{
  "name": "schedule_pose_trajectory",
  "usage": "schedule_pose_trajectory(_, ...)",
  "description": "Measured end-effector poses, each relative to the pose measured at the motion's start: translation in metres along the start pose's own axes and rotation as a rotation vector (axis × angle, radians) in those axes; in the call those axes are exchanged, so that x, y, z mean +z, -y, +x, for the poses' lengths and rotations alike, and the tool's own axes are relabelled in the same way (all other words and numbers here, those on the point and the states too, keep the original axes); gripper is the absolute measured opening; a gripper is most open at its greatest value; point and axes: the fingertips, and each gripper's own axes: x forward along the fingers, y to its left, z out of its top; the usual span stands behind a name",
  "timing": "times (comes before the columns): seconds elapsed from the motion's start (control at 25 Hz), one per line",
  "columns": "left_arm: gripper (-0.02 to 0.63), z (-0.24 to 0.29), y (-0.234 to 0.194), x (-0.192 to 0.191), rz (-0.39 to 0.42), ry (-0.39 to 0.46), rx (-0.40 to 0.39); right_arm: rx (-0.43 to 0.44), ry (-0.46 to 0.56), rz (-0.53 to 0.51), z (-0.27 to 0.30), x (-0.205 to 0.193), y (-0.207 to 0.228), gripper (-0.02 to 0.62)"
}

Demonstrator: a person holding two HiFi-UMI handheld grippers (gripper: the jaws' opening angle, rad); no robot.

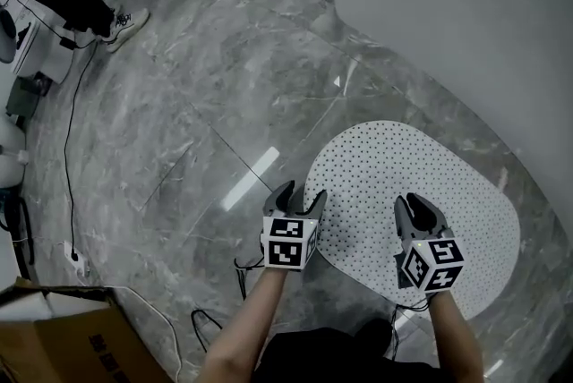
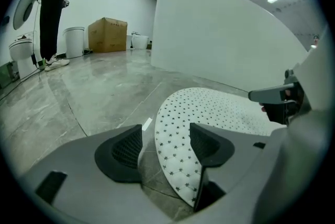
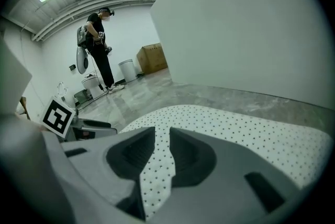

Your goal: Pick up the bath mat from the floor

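The mat (image 1: 421,184), a white dotted oval, lies flat on the grey floor (image 1: 197,104). A curved white wall (image 1: 466,14) stands just beyond the mat's far side. Its long axis seems to run across the person, slanting from far-left to near-right, so both grippers meet it along its near side.

The left gripper (image 1: 302,193) sits at the mat's left edge. In the left gripper view (image 2: 165,142) its jaws stand well apart and straddle that edge. The left jaw is over bare floor, the right jaw over the mat (image 2: 220,108), and the rim runs between them. Nothing is held, and I cannot tell whether the tips touch the floor.

The right gripper (image 1: 416,207) is further in, over the mat's near middle and well inside the rim. In the right gripper view (image 3: 162,147) its jaws are almost together, with a narrow gap through which the mat (image 3: 251,129) shows flat below. It grips nothing.

The left gripper is the one placed to take an edge. It likely needs only to drop and close on the rim, while the right has no edge within reach and would have to move to the mat's near or right rim, or pinch up a fold.
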Motion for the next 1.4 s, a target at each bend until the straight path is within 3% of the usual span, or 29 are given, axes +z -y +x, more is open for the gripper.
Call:
schedule_pose_trajectory(0.36,0.313,0.036,0.01,-0.009,-0.01,-0.14,-0.024,-0.022,-0.002,0.026,-0.009,-0.001,0.005,0.089)
schedule_pose_trajectory(0.6,0.304,0.039,0.029,-0.012,0.056,-0.21,-0.091,-0.041,-0.004,0.053,-0.019,-0.005,0.012,0.089)
schedule_pose_trajectory(0.72,0.263,0.037,0.04,-0.015,0.077,-0.235,-0.123,-0.048,-0.004,0.067,-0.022,-0.007,0.012,0.089)
schedule_pose_trajectory(0.84,0.177,0.036,0.055,-0.016,0.088,-0.237,-0.149,-0.054,-0.005,0.073,-0.024,-0.007,0.012,0.089)
schedule_pose_trajectory(1.04,0.034,0.033,0.084,-0.011,0.173,-0.226,-0.229,-0.104,0.002,0.1,-0.041,-0.01,0.024,0.089)
schedule_pose_trajectory(1.24,0.025,0.013,0.101,0.006,0.141,-0.214,-0.314,-0.199,0.014,0.164,-0.081,-0.025,0.054,0.089)
schedule_pose_trajectory(1.4,0.023,0.004,0.119,0.022,0.093,-0.197,-0.379,-0.33,0.024,0.235,-0.129,-0.048,0.093,0.089)
